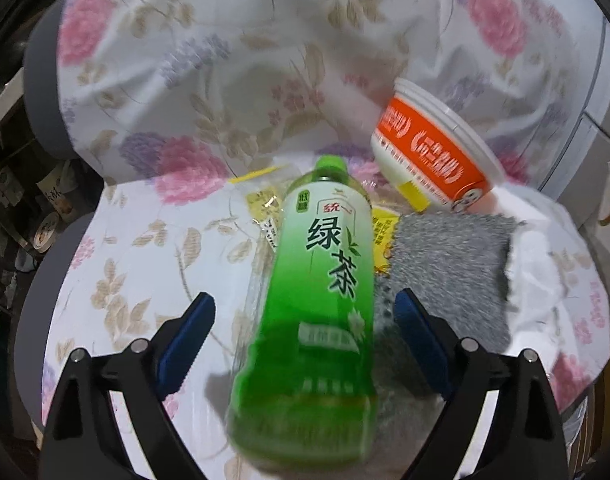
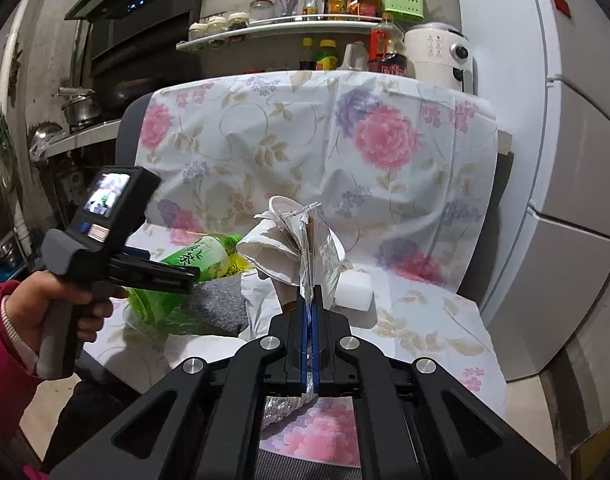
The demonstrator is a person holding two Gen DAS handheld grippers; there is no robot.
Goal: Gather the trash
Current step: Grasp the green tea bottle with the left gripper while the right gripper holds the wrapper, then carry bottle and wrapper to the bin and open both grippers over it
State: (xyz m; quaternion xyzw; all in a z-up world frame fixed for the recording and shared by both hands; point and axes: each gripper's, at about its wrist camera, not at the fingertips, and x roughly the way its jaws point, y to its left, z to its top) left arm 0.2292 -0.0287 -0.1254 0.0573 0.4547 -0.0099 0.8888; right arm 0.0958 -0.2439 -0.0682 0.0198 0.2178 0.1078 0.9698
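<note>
A green tea bottle (image 1: 317, 280) lies on the flower-print cloth (image 1: 145, 264), cap pointing away. My left gripper (image 1: 305, 298) is open and straddles the bottle, with a gap between each blue pad and the bottle's sides. From the right wrist view the left gripper (image 2: 177, 276) hangs over the bottle (image 2: 193, 256), held by a hand in a pink sleeve (image 2: 65, 300). An orange-and-white noodle bowl (image 1: 433, 160) lies on its side behind a grey cloth (image 1: 453, 272). Yellow wrappers (image 1: 261, 204) peek out beside the bottle. My right gripper (image 2: 309, 298) is shut on a silver foil wrapper (image 2: 317, 248), with crumpled white paper (image 2: 269, 248) against it.
The cloth drapes a chair seat and its backrest (image 2: 305, 140). A white block (image 2: 355, 286) sits on the seat right of the foil. A white fridge (image 2: 565, 160) stands close on the right. Behind the chair is a shelf of bottles and jars (image 2: 305, 24), and a stove area at the left.
</note>
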